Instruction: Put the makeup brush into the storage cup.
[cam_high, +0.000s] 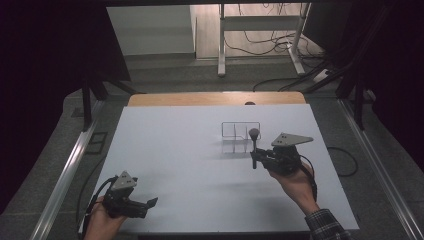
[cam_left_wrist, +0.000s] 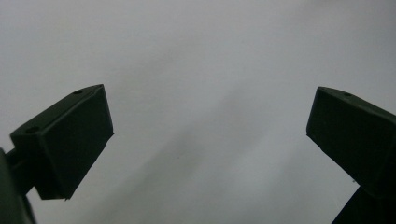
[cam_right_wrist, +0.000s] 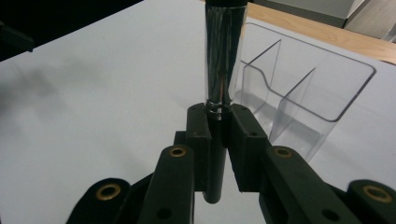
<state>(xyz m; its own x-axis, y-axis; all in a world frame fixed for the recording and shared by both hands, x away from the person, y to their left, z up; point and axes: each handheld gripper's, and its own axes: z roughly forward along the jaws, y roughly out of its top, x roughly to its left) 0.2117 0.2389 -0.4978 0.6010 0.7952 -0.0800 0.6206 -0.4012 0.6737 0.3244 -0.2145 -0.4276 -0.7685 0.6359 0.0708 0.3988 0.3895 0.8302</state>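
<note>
Brush (cam_right_wrist: 225, 60) upright in right gripper (cam_right_wrist: 219, 123), by clear organizer (cam_right_wrist: 317, 88)

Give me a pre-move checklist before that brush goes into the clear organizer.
1. Right gripper shut on the brush: ok, jaws clamp its handle.
2. Brush upright: ok, head on top in the high view.
3. Clear organizer standing with its open top up: ok.
4. Brush clear of the organizer: ok, it stands just beside the near wall, not touching.
5. Left gripper out of the way: ok, open, at the near left of the table.
6. Which compartment lies under the brush: cannot tell.
</note>
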